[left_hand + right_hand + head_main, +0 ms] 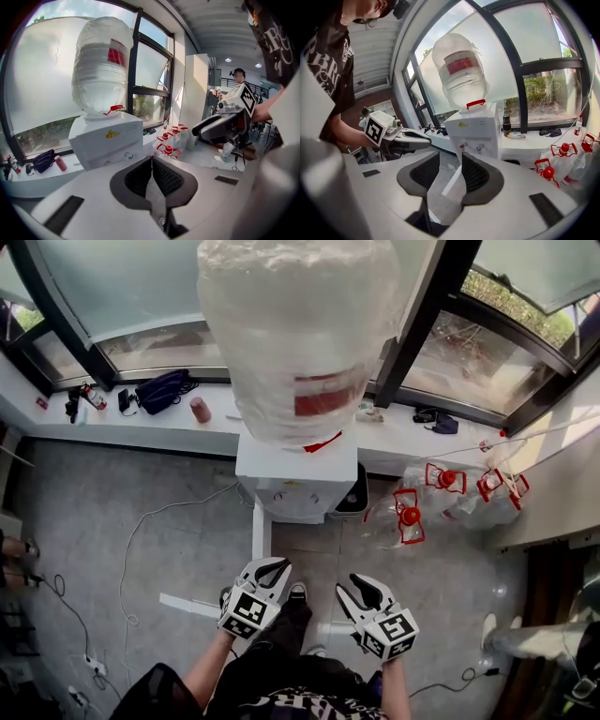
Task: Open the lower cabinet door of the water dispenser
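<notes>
Only the head view showed the lower cabinet door point(261, 531), a narrow white edge swung out from the water dispenser point(295, 479) toward 6 o'clock, above a floor strewn with cables point(131, 549). The right gripper view alone showed the dispenser's taps point(469, 147). The left gripper view alone caught a second person point(236, 86) at 2 o'clock. The left tool point(272, 568) was clenched on nothing, pad tips meeting. The right tool point(359, 589) was released, its jaws apart and empty, well short of the dispenser. Empty bottles with red handles point(441, 493) lay at 3 o'clock. A dark bag point(161, 388) sat on the window ledge point(141, 432) at 10 o'clock.
</notes>
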